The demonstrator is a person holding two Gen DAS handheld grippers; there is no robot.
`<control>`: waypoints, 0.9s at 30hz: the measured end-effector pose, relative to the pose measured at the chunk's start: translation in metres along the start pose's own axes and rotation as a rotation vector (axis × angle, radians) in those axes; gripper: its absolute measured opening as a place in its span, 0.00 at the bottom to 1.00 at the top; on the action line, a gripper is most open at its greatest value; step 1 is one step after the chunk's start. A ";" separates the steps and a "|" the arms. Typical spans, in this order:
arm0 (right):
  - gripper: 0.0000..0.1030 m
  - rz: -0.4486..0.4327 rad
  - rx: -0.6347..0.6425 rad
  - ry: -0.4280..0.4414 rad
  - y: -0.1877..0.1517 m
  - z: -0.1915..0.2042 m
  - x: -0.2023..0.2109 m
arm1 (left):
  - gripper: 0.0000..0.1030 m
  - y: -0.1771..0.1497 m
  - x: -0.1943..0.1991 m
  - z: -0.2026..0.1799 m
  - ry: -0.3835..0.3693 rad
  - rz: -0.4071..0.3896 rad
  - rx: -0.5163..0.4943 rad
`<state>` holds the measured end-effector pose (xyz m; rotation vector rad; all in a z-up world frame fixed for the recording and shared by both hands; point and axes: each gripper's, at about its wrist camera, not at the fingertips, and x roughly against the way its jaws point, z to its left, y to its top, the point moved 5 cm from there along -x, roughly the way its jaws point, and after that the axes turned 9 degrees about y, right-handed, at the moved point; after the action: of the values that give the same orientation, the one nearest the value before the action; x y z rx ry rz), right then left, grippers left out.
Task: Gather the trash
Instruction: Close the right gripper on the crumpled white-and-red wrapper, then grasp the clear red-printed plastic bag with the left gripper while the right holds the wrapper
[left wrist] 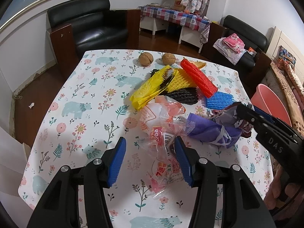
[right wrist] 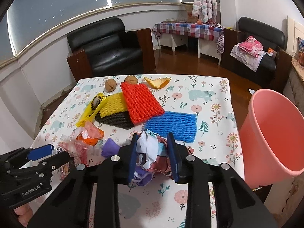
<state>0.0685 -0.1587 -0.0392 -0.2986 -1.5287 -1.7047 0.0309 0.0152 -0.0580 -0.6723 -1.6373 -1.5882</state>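
Right gripper [right wrist: 153, 154]: blue pads pressed against crumpled wrapper wad [right wrist: 150, 152], white, pink and purple; wad's underside hidden between fingers, so grip depth likely shallow. Left gripper [left wrist: 150, 162]: jaws apart, straddling clear red-printed plastic bag [left wrist: 163, 152], right pad maybe brushing it. Pink bin [right wrist: 271, 131] right of right gripper, partly cut off. Foam nets ahead: red [right wrist: 141, 102], blue [right wrist: 172, 125], yellow [right wrist: 114, 104].

Ribbed foam net sleeves [right wrist: 141, 102], crinkly glossy plastic wrappers [left wrist: 163, 129], smooth pink plastic bin [right wrist: 273, 131].
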 end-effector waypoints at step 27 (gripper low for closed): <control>0.28 -0.067 -0.066 0.060 0.003 -0.001 0.039 | 0.51 -0.002 0.007 -0.002 0.007 -0.013 -0.008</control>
<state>0.0461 -0.1753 -0.0124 -0.2304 -1.4551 -1.8032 0.0257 0.0120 -0.0534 -0.6609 -1.6343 -1.6049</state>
